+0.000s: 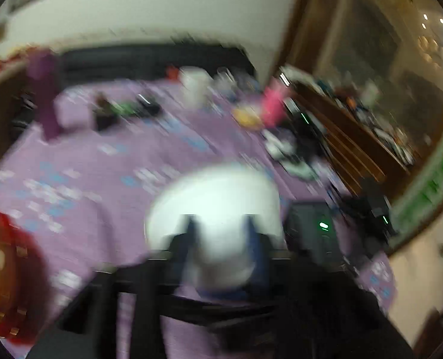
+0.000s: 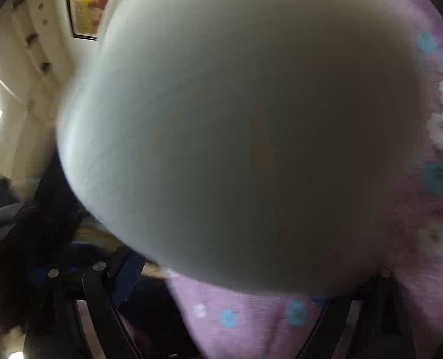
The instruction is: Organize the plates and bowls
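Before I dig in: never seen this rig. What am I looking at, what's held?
There is no robot arm. A person holds a two-finger gripper in each hand, and each gripper carries a fisheye camera looking along its fingers.

The left wrist view is motion-blurred. The left gripper has its dark fingers either side of a round white bowl-like dish, above a purple flowered tablecloth. Farther back stand blurred items, including a white cup and something pink.

In the right wrist view, a pale round dish sits so close that it fills the frame and hides the right gripper's fingertips. Whether either gripper truly clamps its dish I cannot tell.
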{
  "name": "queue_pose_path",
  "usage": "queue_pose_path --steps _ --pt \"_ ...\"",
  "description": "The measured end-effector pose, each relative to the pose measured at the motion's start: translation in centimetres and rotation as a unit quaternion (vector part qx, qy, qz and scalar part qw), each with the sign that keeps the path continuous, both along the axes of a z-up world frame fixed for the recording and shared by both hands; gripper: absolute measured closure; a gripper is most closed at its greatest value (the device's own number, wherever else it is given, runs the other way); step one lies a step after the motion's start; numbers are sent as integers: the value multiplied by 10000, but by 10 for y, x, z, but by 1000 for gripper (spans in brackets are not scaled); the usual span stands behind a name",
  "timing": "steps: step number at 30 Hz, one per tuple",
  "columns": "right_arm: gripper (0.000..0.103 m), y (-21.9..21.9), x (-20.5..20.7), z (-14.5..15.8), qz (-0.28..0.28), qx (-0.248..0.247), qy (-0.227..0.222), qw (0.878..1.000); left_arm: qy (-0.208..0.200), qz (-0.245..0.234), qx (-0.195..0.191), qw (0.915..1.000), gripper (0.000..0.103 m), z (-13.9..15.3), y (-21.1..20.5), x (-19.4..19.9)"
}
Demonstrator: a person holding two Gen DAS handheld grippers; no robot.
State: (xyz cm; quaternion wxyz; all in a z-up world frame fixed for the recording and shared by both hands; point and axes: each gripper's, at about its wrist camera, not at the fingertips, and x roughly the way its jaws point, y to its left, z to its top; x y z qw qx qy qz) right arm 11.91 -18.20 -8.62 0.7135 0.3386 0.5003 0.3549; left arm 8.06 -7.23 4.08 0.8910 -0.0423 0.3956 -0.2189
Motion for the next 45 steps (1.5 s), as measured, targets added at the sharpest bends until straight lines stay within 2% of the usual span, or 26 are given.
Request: queue_pose_path --steps 1,2,3,4,9,11,12,14,15,17,19,23,24,27,29,32,34,37,38,40,41,44,45 --pt "11 -1 -7 5 -222 -597 -139 9979 193 -171 -251 9994 57 -8 -5 -1" --pt "11 -6 -11 5 -330 -693 -140 9970 349 -297 -355 9983 55 -12 -7 -2" --pt "11 -13 -17 3 -300 -515 -99 9982 509 -406 -438 9969 55 -18 -8 -3" --pt "11 -17 -22 4 -327 -565 -124 9978 598 -491 -475 9959 55 -22 -9 -6" --pt "11 -15 -52 14 -173 -1106 -424 9928 662 -612 -218 9957 49 -31 -1 -30" --pt "11 -10 -62 20 31 -1096 -546 9925 674 -497 -160 9964 36 -32 10 -34" --pt "11 -11 -66 28 -35 -1259 -707 9895 661 -417 -181 9968 34 -31 15 -34" --pt "11 -16 -75 48 -407 -1851 -1186 9747 628 -137 -318 9974 29 -29 30 -30" --pt "11 -20 -76 62 -688 -2198 -1471 9619 647 47 -399 9971 27 -28 36 -24" --pt "10 -28 -67 73 -1071 -2462 -1673 9487 728 487 -673 9939 20 -28 49 -12" --pt "10 -38 -51 78 -1446 -2530 -1620 9428 790 780 -741 9910 20 -30 55 5" --pt "10 -69 -19 76 -2027 -2854 -1466 9252 698 1165 -128 9907 20 -44 55 25" --pt "9 -73 -1 70 -2034 -2944 -1376 9236 790 1185 -121 9897 20 -51 56 28" --pt "8 -83 29 60 -1825 -2985 -1200 9291 1146 1208 -322 9855 20 -70 59 40" --pt "4 -72 51 51 -1597 -2983 -1118 9344 1239 1299 -350 9831 20 -79 61 50" --pt "2 -58 67 48 -1342 -3599 -1140 9162 1391 1405 -401 9794 20 -89 65 59" --pt "0 -41 74 44 -1077 -4042 -1264 8995 1483 1398 -434 9781 20 -95 67 61" --pt "0 -29 76 46 -908 -4231 -1591 8874 1406 1373 -377 9798 20 -96 66 59" --pt "0 -28 78 45 -871 -4233 -1616 8872 1420 1338 -389 9800 20 -97 64 59" --pt "0 -30 83 42 -762 -4071 -1578 8964 1410 1290 -398 9808 20 -97 63 58" --pt "0 -37 88 41 -742 -3865 -1367 9091 1421 1271 -418 9808 20 -97 64 58" --pt "0 -46 92 36 -453 -3483 -962 9313 1491 1297 -595 9785 20 -96 72 57" --pt "2 -49 91 30 -261 -3170 -756 9451 1505 1312 -660 9776 20 -96 76 56"
